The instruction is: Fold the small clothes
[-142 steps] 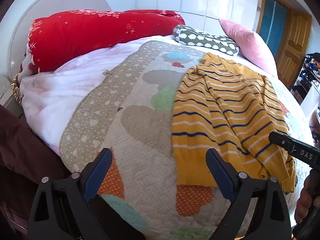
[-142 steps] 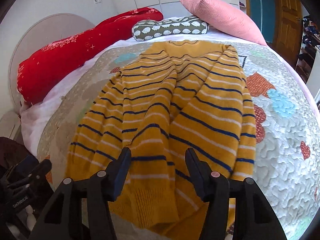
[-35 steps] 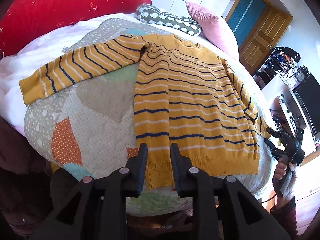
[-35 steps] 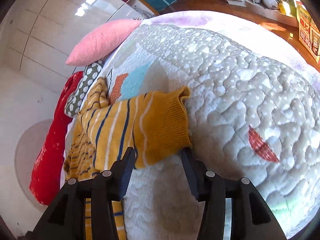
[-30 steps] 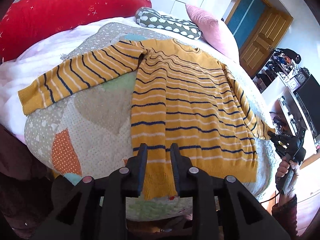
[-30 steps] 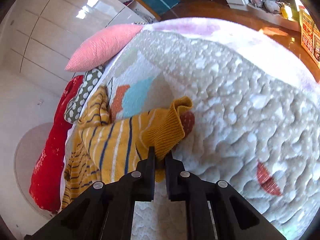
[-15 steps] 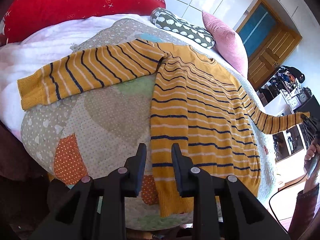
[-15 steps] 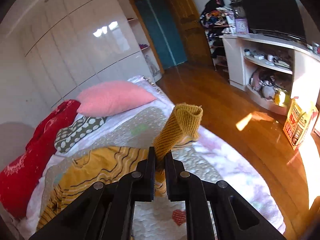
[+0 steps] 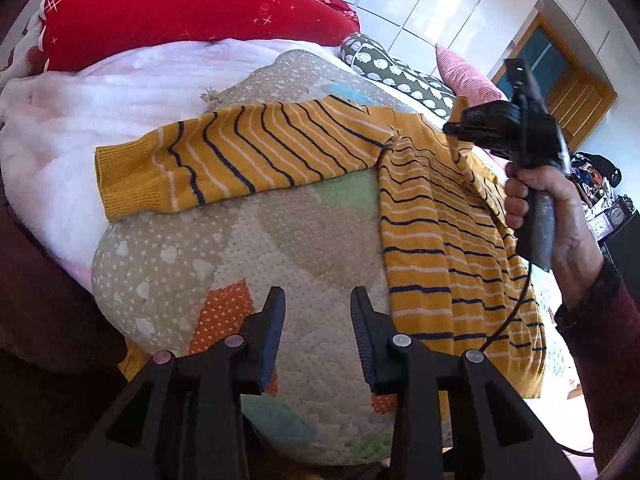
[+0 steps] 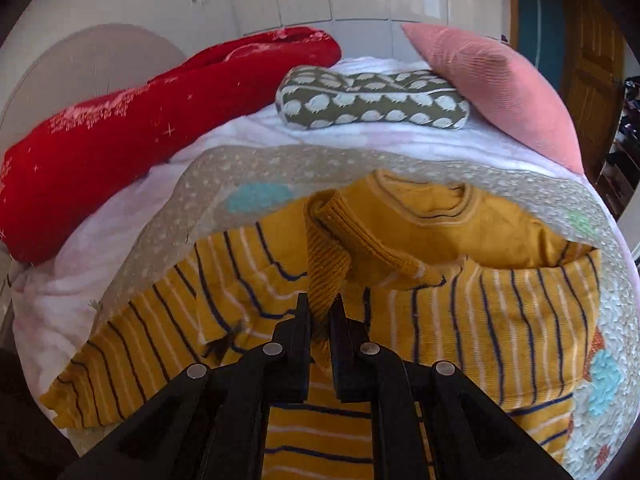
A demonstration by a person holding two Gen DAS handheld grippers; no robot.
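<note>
Left sleeve [image 9: 224, 168] lies spread flat on the bed quilt [image 9: 168, 264], ahead and left of my left tongs [image 9: 318, 308], which hover empty, set wide. My right tongs [image 10: 319, 312] clamp the right cuff [image 10: 326, 264] above the sweater [image 10: 460, 320] chest. Judged: first sleeve fold underway; the rest remains.

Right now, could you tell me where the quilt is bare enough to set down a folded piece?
Bare quilt lies below the outstretched sleeve, left of the sweater body, just ahead of the open left gripper. The chest is crowded: the right gripper holds a cuff over it.
</note>
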